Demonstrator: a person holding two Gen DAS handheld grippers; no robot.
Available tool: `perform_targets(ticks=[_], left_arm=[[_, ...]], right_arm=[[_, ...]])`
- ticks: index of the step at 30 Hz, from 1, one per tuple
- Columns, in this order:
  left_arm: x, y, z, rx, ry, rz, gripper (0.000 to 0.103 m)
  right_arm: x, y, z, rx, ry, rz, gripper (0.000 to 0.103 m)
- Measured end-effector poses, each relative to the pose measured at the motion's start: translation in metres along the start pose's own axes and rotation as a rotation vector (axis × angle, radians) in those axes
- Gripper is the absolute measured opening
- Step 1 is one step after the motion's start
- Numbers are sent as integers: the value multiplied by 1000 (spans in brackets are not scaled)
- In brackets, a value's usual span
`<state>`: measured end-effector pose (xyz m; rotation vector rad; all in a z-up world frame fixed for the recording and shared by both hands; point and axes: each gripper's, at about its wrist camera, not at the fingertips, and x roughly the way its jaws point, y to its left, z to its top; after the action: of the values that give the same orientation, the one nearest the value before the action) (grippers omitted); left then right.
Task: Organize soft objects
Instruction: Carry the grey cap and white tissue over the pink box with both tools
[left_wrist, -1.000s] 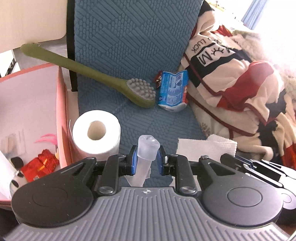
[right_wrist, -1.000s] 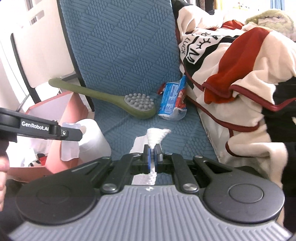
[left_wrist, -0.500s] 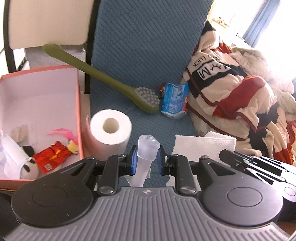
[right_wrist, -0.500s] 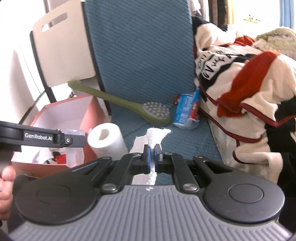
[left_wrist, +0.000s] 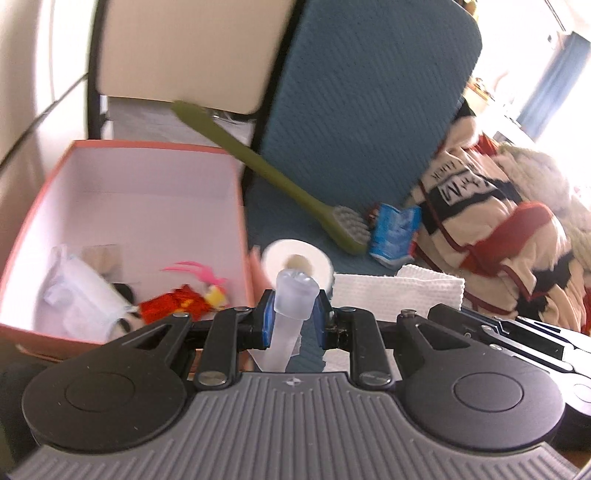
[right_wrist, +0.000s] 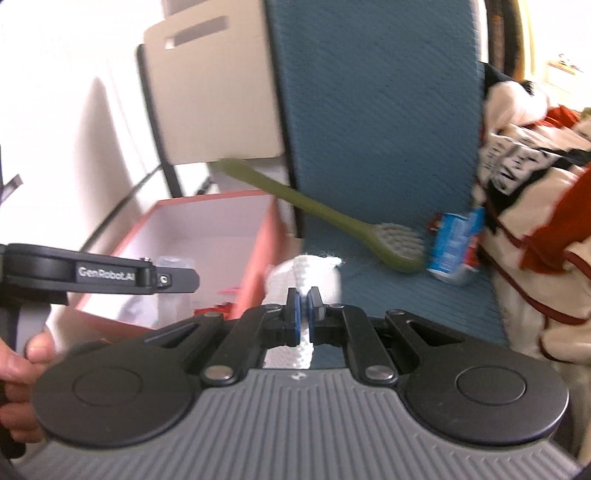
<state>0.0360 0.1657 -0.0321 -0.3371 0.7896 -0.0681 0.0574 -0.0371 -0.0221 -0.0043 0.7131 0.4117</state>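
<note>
You've got two soft things in hand: the frosted, squishy tube (left_wrist: 291, 314) is pinched between the blue pads of the left gripper (left_wrist: 293, 318), standing upright w/ its lobed top poking above the pads, and the white waffle cloth (right_wrist: 305, 332) is clamped flat in the right gripper (right_wrist: 303, 312), jaws pressed tight on its edge, the rest draping down and ahead. What's changed over the last sec: both your hands have swung left and lifted a bit, so the pink box (left_wrist: 155, 147) that was only a sliver at the left edge now fills the left half of the left wrist view, interior open to you; grips on both items look the same as before. That means, imo, you're past pickup and mid-carry toward the box, drop-off not yet done. Inside already: a crumpled white bag (left_wrist: 79, 295), a red-and-yellow plush (left_wrist: 184, 304), a bit of panda toy beside it. Rel. to the claws the box sits ahead-left of the tube and below it, its near wall just beside the toilet roll (left_wrist: 295, 262) on the blue cushion (left_wrist: 362, 110). Left on the cushion: green scrub brush (left_wrist: 295, 195), blue snack pack (left_wrist: 395, 236), then the red/cream blanket (left_wrist: 509, 240) off right. Frames are motion-blurred, so fine detail in the box is approx
</note>
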Motion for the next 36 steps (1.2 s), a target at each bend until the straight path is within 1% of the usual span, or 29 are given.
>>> perform_targets(ticks=[3, 9, 13, 18, 20, 23, 26, 36], left_arm=[[-12, 20, -1, -26, -19, 34, 25], [-42, 67, -9, -121, -58, 100, 25], [-60, 93, -14, -174, -76, 139, 25], [-64, 123, -12, -221, -70, 164, 25], [-61, 130, -8, -220, -64, 175, 25], [-54, 143, 1, -221, -56, 170, 25], [-42, 157, 13, -215, -43, 173, 25], [9, 207, 39, -250, 39, 187, 25]], right_arm=[[5, 20, 4, -31, -1, 45, 8], [11, 60, 8, -103, 3, 128, 8], [19, 81, 9, -136, 9, 161, 8], [37, 98, 15, -142, 23, 181, 8], [46, 103, 17, -139, 30, 181, 8], [62, 108, 20, -130, 53, 175, 8], [83, 114, 23, -148, 88, 147, 8], [150, 116, 31, -119, 170, 143, 8]])
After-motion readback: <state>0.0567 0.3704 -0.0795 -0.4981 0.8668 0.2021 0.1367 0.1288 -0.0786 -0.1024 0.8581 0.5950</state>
